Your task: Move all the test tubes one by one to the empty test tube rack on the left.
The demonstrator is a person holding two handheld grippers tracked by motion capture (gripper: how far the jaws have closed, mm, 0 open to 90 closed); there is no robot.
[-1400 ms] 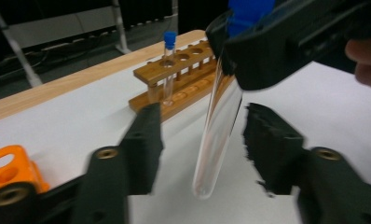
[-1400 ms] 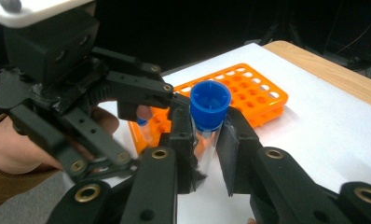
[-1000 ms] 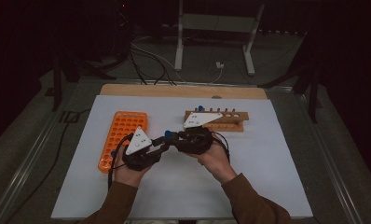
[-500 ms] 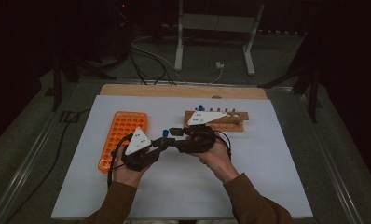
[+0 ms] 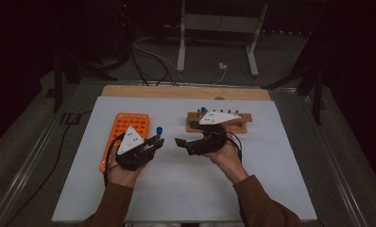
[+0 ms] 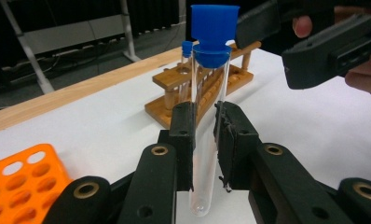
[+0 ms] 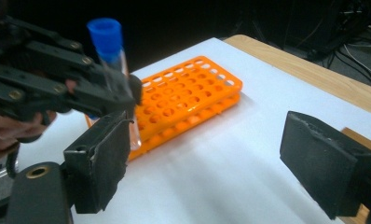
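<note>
while a clear test tube (image 6: 203,140) with a blue cap (image 6: 214,35) was clamped upright between the pads of the left hand-held gripper (image 5: 154,142), the tube was held above the white surface (image 5: 271,156), just beside the orange rack (image 5: 129,127). in the left hand-held gripper view, the pads were seen pressed on the glass about midway down, with the rounded bottom hanging free below them and the cap well above. in the high view, the same cap was seen at the tip of that gripper, between the orange rack and the wooden rack (image 5: 219,124).

the right hand-held gripper (image 5: 185,143) was found released: its jaws had just been opening, and in the right hand-held gripper view they stood wide apart with nothing between them but bare white surface. it was pointed toward the left one, near it but apart from the tube. in that same view the tube (image 7: 123,88) was seen farther off, gripped in the other gripper in front of the orange rack (image 7: 193,95).

a second blue-capped tube (image 5: 202,111) was seen standing in the wooden rack, which lay behind the right hand. a wooden board (image 5: 176,91) was seen along the far edge of the surface.
</note>
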